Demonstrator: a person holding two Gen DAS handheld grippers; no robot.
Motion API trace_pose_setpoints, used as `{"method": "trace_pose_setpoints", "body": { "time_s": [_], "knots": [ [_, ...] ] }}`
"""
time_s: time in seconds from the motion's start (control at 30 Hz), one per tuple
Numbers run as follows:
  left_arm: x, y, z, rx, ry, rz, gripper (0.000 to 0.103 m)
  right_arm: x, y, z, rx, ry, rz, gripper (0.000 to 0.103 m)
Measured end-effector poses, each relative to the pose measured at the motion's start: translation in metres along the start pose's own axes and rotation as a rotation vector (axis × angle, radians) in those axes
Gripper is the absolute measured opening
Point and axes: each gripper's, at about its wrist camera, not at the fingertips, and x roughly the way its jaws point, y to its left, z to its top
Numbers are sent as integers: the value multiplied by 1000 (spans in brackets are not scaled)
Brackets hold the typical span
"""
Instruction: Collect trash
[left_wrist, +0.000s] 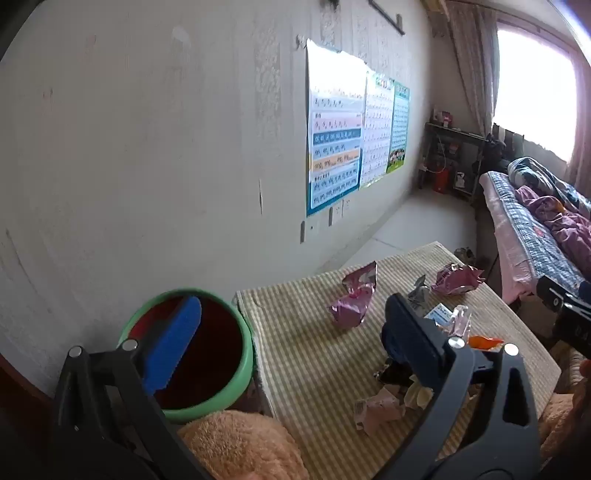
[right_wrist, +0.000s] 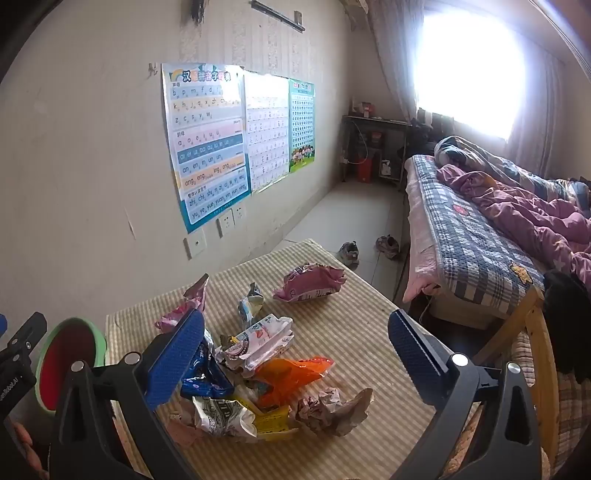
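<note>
Bin (left_wrist: 236, 373) beside the table (right_wrist: 354, 332) looks empty; wrappers (right_wrist: 258, 369) lie outside; both grippers' fingers gape empty.

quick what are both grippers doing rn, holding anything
left gripper: open, holding nothing, above the striped table beside the green bin.
right gripper: open, holding nothing, over the wrapper pile.
</note>
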Motion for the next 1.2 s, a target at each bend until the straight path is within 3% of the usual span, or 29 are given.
{"method": "trace_pose_setpoints", "body": {
  "time_s": [0.1, 0.13, 0.57, 1.2],
  "knots": [
    [1, -13, 5, 16, 43, -12, 98, 0, 2, -1, 4, 2, 8, 96],
    [5, -2, 4, -12, 47, -28, 98, 0, 2, -1, 4, 2, 10, 96],
    [-15, 18, 8, -43, -56, 8, 98, -3, 10, 3, -27, 3, 19, 96],
    [-6, 18, 2, -41, -20, 20, 98, 1, 12, 2, -34, 16, 28, 96]
  ]
}}
